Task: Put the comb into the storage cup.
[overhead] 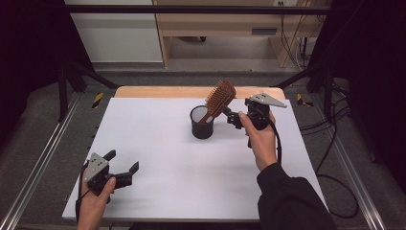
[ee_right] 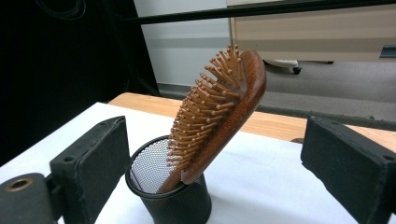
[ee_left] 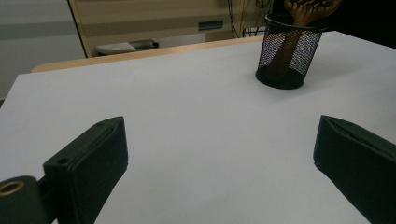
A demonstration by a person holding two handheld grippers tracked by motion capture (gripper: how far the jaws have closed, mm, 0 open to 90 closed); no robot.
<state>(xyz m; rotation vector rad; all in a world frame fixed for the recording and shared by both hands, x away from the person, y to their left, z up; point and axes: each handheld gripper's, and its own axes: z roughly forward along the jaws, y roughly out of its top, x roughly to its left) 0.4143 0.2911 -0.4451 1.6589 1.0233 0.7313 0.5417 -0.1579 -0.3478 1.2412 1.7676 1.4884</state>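
A brown wooden hairbrush [overhead: 219, 98] stands handle-down in a black mesh cup [overhead: 201, 123] near the middle of the white table, its bristled head leaning right over the rim. My right gripper [overhead: 231, 116] hovers just right of the brush, open, its jaws apart from the brush. Through the right gripper view the hairbrush [ee_right: 219, 109] and cup [ee_right: 170, 196] sit between and beyond the wide jaws. My left gripper [overhead: 123, 167] rests at the front left, open with nothing in it. The left gripper view shows the cup [ee_left: 288, 52] far off at upper right.
The white sheet [overhead: 158, 143] covers a wooden tabletop whose bare far edge [overhead: 158, 91] shows. Metal rails run along both sides. Beyond the table stand a wooden cabinet [overhead: 225, 28] and hanging cables [overhead: 297, 43].
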